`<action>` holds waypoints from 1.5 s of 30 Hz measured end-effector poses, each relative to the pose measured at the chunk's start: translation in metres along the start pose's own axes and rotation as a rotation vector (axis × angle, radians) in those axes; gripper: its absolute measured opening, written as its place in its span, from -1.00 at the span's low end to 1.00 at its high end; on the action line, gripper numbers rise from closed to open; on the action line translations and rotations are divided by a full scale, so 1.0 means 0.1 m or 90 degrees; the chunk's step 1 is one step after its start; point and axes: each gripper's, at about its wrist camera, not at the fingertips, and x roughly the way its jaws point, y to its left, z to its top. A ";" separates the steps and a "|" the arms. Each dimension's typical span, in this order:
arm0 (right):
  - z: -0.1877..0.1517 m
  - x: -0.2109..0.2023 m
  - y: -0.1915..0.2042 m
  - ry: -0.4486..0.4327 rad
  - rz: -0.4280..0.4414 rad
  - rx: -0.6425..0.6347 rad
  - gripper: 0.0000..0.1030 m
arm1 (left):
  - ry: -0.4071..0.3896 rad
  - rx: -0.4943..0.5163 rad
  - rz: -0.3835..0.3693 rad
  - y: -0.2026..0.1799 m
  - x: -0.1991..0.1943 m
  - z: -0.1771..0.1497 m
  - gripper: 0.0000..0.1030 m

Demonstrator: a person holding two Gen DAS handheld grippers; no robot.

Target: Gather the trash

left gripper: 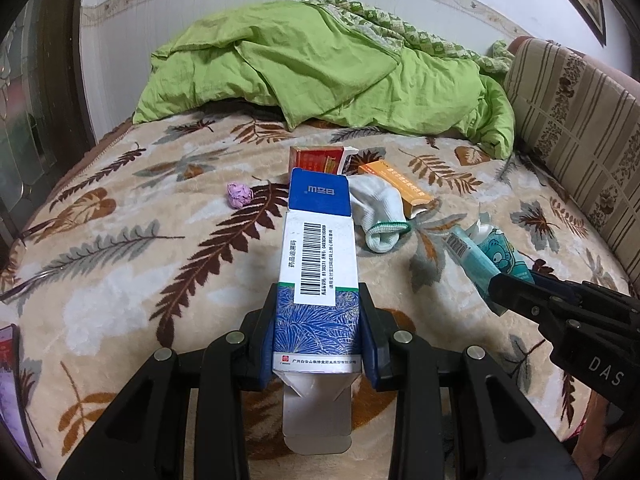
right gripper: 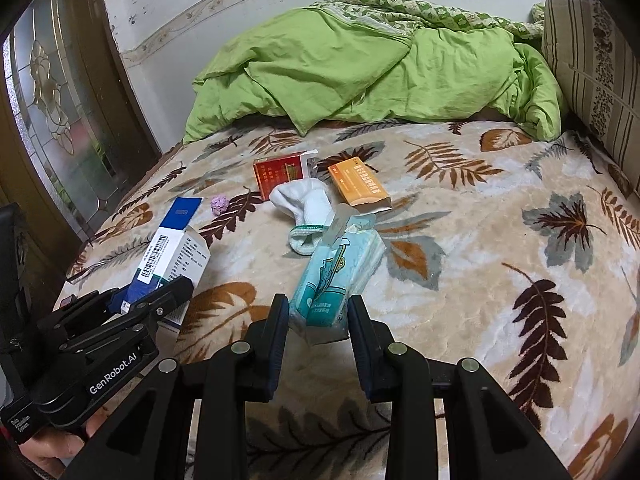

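My left gripper (left gripper: pixel 318 300) is shut on a long blue and white medicine box (left gripper: pixel 316 264) with a barcode, held above the bed; it also shows at the left of the right wrist view as the box (right gripper: pixel 172 248) in the left gripper (right gripper: pixel 160 292). My right gripper (right gripper: pixel 318 304) is shut on a teal tissue pack (right gripper: pixel 336 276), seen from the left wrist as the pack (left gripper: pixel 488 256) in the right gripper (left gripper: pixel 508 288). On the blanket lie a red box (right gripper: pixel 280 174), an orange box (right gripper: pixel 358 186), a white sock (right gripper: pixel 310 212) and a purple paper ball (right gripper: pixel 219 204).
A leaf-patterned blanket (right gripper: pixel 480 240) covers the bed. A crumpled green quilt (right gripper: pixel 360 68) lies at the far end by the wall. A striped padded headboard (right gripper: pixel 596 60) stands on the right, a glass-panelled door (right gripper: pixel 52 92) on the left. A hand (right gripper: pixel 52 452) holds the left gripper.
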 end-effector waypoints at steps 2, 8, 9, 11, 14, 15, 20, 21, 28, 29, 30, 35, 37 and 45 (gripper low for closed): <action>0.00 0.00 0.00 -0.001 0.000 0.001 -0.38 | -0.003 0.003 0.003 -0.02 -0.01 0.00 -0.36; 0.01 -0.02 -0.01 -0.001 -0.001 0.003 -0.38 | -0.012 0.013 0.012 -0.04 -0.03 0.00 -0.36; 0.01 -0.02 -0.01 -0.001 -0.001 0.004 -0.38 | -0.013 0.014 0.013 -0.04 -0.03 -0.01 -0.36; 0.01 -0.02 -0.01 -0.001 0.000 0.003 -0.38 | -0.014 0.014 0.014 -0.04 -0.03 -0.01 -0.36; 0.01 -0.02 -0.01 0.000 0.001 0.003 -0.38 | -0.013 0.015 0.014 -0.04 -0.03 -0.01 -0.36; 0.01 -0.02 -0.01 -0.001 0.001 0.003 -0.38 | -0.013 0.015 0.014 -0.04 -0.03 0.00 -0.36; 0.01 -0.02 -0.01 -0.003 0.001 0.004 -0.38 | -0.014 0.015 0.014 -0.05 -0.04 -0.01 -0.36; 0.01 -0.01 -0.01 -0.003 0.002 0.005 -0.38 | -0.014 0.017 0.015 -0.05 -0.03 0.00 -0.36; 0.01 -0.02 -0.02 -0.002 0.001 0.006 -0.38 | -0.015 0.018 0.016 -0.06 -0.04 -0.01 -0.36; 0.01 -0.02 -0.02 -0.003 0.002 0.006 -0.38 | -0.015 0.018 0.016 -0.07 -0.04 -0.02 -0.36; 0.01 -0.02 -0.02 -0.003 0.002 0.006 -0.38 | -0.015 0.018 0.016 -0.06 -0.04 -0.01 -0.36; 0.01 -0.03 -0.02 -0.004 0.002 0.010 -0.38 | -0.016 0.020 0.016 -0.07 -0.04 -0.02 -0.36; 0.01 -0.03 -0.02 -0.005 0.003 0.013 -0.38 | -0.016 0.020 0.017 -0.07 -0.04 -0.02 -0.36; 0.01 -0.06 -0.04 -0.009 0.005 0.027 -0.38 | -0.017 0.027 0.022 -0.09 -0.04 -0.04 -0.36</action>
